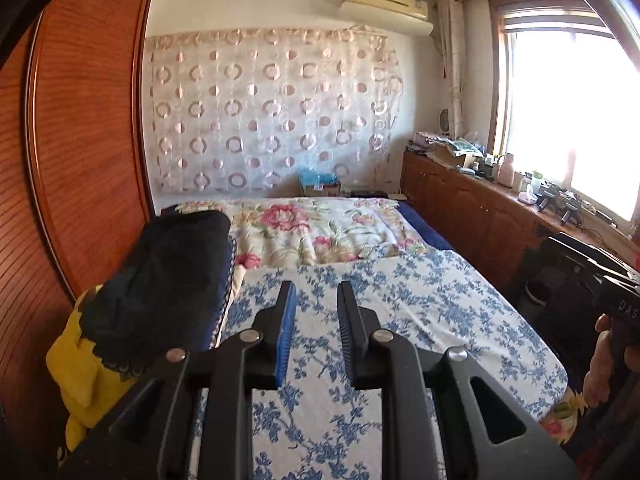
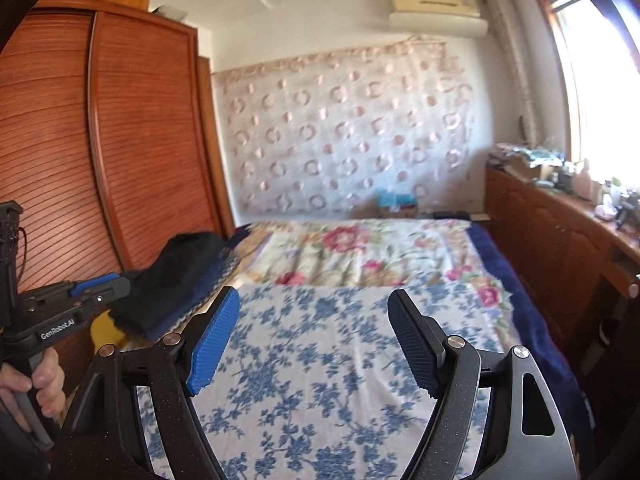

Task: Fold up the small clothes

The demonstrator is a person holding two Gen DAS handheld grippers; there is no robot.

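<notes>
Folded dark clothes [image 1: 168,272] sit stacked at the blue-flowered sheet's [image 1: 420,312] wardrobe-side edge, over something yellow [image 1: 76,364], partly hidden. Left gripper [image 1: 316,304]: narrow gap, nothing between. Right gripper [image 2: 314,320]: wide apart, empty, its view blurred.

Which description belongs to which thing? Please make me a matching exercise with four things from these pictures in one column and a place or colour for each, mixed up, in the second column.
Things:
1. black garment
2. yellow cloth
3. air conditioner
4. wardrobe

Descriptions:
A. high on the wall, near the window
B. reddish-brown wood, along the left side of the bed
C. lying on top of the pile at the left edge of the bed
D. hanging low at the near end of that pile, under the dark lace edge

Right pairs: 1-C, 2-D, 3-A, 4-B
</notes>
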